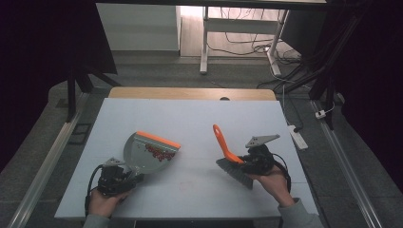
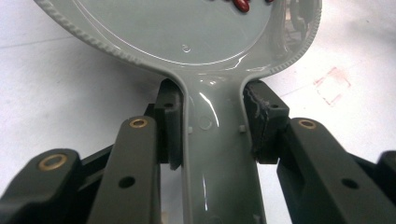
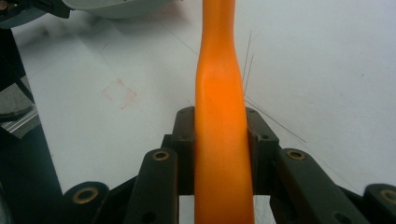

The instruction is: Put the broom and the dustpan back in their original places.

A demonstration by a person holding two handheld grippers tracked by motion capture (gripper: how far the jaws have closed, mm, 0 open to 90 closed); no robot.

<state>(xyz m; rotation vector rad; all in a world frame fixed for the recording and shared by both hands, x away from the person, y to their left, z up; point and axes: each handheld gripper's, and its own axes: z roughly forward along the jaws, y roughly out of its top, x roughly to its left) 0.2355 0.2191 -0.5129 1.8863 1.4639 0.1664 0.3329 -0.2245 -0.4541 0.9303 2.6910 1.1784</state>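
Covering wooden table (image 1: 190, 92): white sheet (image 1: 190, 118)

The left gripper (image 2: 212, 123) rises from the bottom of the frame with its two black jaws pressed against either side of the grey handle of a dustpan (image 2: 187, 32). The pan's glossy bowl, edged by a ribbed rim, spreads across the top of the frame. A few small red pieces (image 2: 242, 4) lie in it at the upper right, and the white table (image 2: 56, 93) lies beneath, bearing a faint red square mark (image 2: 332, 85) at the right.
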